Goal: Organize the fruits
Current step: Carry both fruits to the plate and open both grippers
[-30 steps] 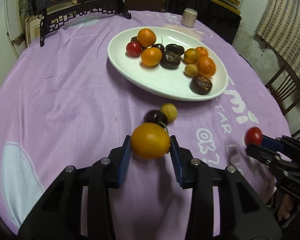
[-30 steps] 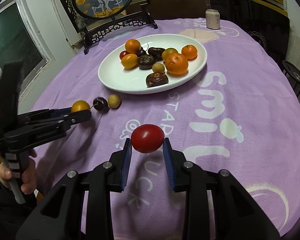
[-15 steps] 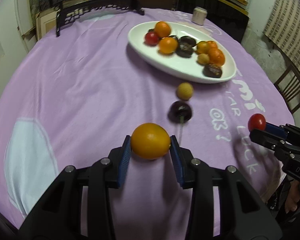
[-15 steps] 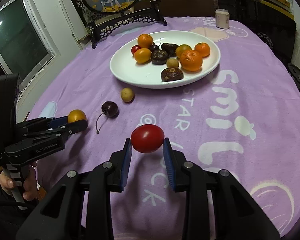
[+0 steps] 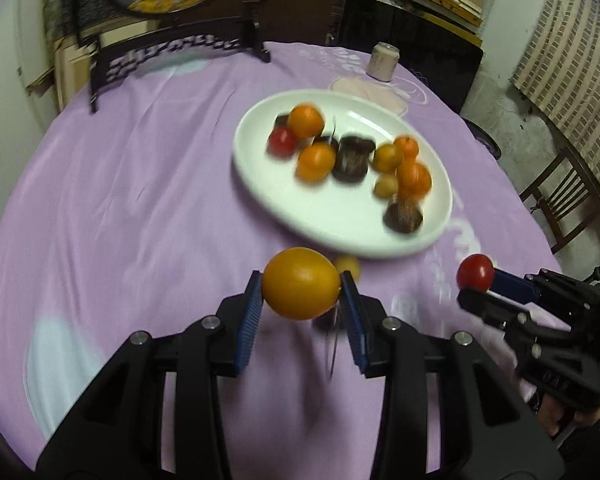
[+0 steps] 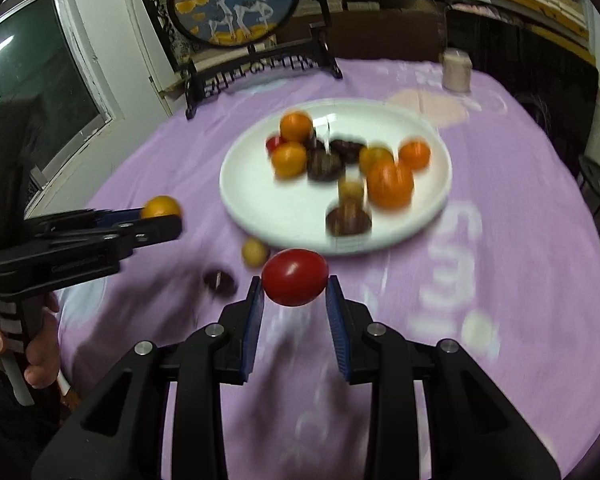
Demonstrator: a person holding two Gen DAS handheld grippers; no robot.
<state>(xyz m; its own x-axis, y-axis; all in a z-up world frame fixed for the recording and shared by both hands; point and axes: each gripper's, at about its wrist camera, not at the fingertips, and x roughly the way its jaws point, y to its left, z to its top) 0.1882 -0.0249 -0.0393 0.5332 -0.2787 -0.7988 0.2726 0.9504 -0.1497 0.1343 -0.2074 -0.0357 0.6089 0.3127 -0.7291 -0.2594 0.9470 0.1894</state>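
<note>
Both fruits look to be mid-carry toward the dish, so the step in hand is delivery; the next move calls for bringing each one over the rim and lowering it into a bare patch before letting go.

Nearest, the left gripper has its blue-padded fingers closed to the width of a round orange citrus fruit, pinching it on both sides, clear of the cloth; the right gripper grips a smooth red cherry tomato the same way, its jaws narrower.

Just beyond, on the lilac printed tablecloth, lie a dark stemmed cherry and a small pale yellow round fruit, the latter near the dish's edge, neither yet gathered.

Farther on sits the oval white ceramic plate, already carrying oranges, dark fruits and a red one, blurred; its near left portion is bare.

Beyond it stands a pale can.
</note>
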